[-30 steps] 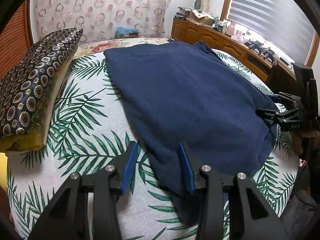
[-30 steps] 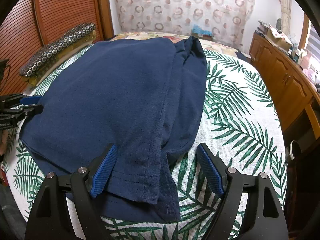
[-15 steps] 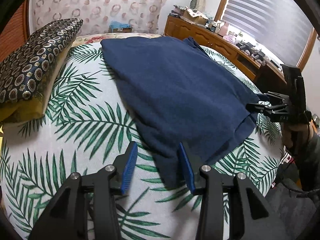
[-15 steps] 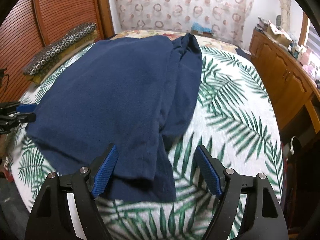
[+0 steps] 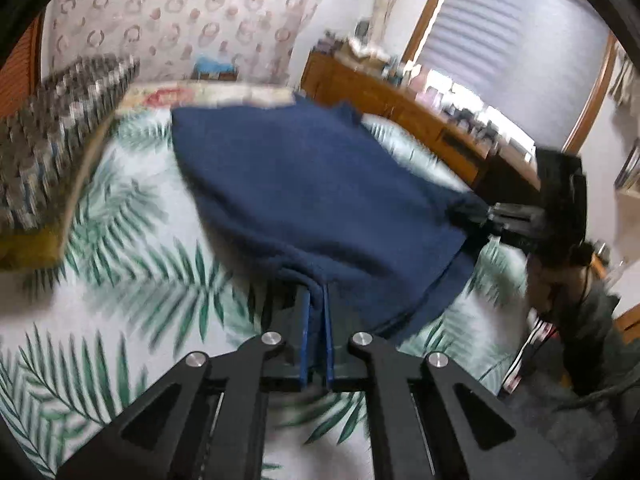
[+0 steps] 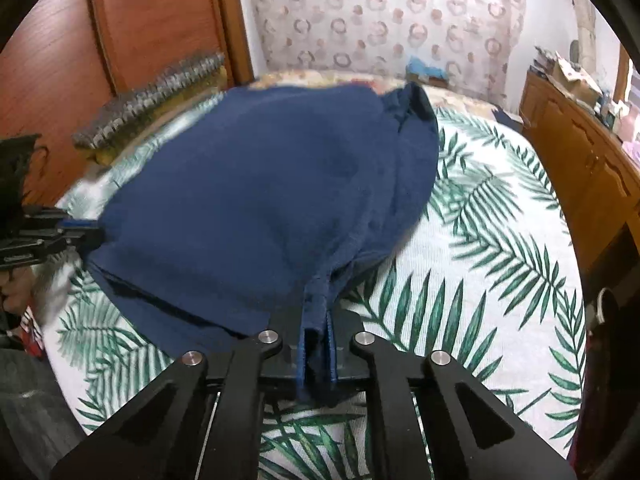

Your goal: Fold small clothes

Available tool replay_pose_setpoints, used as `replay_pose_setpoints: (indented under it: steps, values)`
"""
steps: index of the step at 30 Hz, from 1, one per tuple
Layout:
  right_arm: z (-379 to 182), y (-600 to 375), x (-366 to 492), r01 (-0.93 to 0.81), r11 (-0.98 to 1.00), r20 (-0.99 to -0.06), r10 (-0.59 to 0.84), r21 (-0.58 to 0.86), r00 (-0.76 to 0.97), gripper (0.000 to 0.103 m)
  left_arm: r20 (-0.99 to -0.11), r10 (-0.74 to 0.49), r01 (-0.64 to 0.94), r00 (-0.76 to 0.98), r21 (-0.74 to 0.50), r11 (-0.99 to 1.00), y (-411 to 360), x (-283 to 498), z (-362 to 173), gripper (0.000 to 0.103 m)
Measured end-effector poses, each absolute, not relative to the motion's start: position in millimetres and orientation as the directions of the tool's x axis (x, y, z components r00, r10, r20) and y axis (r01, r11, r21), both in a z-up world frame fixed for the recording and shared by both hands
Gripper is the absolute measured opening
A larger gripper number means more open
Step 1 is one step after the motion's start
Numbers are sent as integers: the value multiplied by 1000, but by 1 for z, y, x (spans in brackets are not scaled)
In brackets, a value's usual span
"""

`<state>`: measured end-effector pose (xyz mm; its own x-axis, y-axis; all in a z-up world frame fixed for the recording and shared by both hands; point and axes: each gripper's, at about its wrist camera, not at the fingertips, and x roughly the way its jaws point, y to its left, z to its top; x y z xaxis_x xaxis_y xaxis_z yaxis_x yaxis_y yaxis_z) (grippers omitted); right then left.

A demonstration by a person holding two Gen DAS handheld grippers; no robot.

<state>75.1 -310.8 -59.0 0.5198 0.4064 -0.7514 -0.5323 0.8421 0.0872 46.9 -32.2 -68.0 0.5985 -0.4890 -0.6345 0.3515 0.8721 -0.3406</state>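
Patterned curtain (image 5: 192, 20), wooden dresser (image 5: 400, 108), blinded window (image 5: 520, 52).

Your bed (image 6: 500, 240) has a white cover with green palm-leaf print. Navy garment (image 6: 260, 200) lies spread across the middle, near edge bunched and raised off the cover. Patterned cushion (image 5: 52, 140) sits on the bed's left side over a yellow layer, apart from the garment.

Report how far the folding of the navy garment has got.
Done: the navy garment lies on the palm-print bedspread, one side apparently already turned in along its right edge. In hand: the left hand-held gripper and right hand-held gripper are each shut on a near corner of the hem. Left: carrying that hem toward the far end, plus any further fold.
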Motion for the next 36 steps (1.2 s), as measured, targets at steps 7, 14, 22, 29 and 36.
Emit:
replay_pose_setpoints:
  steps: [7, 14, 22, 29, 36]
  values:
    - [-7, -325, 95, -544, 820, -636, 518, 178, 572, 3, -541, -469, 346, 698, -319, 883, -19, 102, -12, 3]
    - [32, -311, 175, -556, 813, -603, 534, 174, 592, 3, -544, -396, 254, 740, -319, 913, -1, 206, 1, 3]
    - [15, -294, 290, -497, 842, -656, 498, 210, 567, 4, -623, -303, 153, 721, -284, 947, 2, 286, -25, 4]
    - [-11, -285, 326, -477, 861, -704, 449, 175, 551, 18, -624, -266, 148, 735, -234, 961, 3, 291, -29, 20]
    - [10, -300, 323, -436, 894, -651, 391, 102, 650, 75, -630, -307, 200, 714, -236, 951, -1, 281, -33, 32]
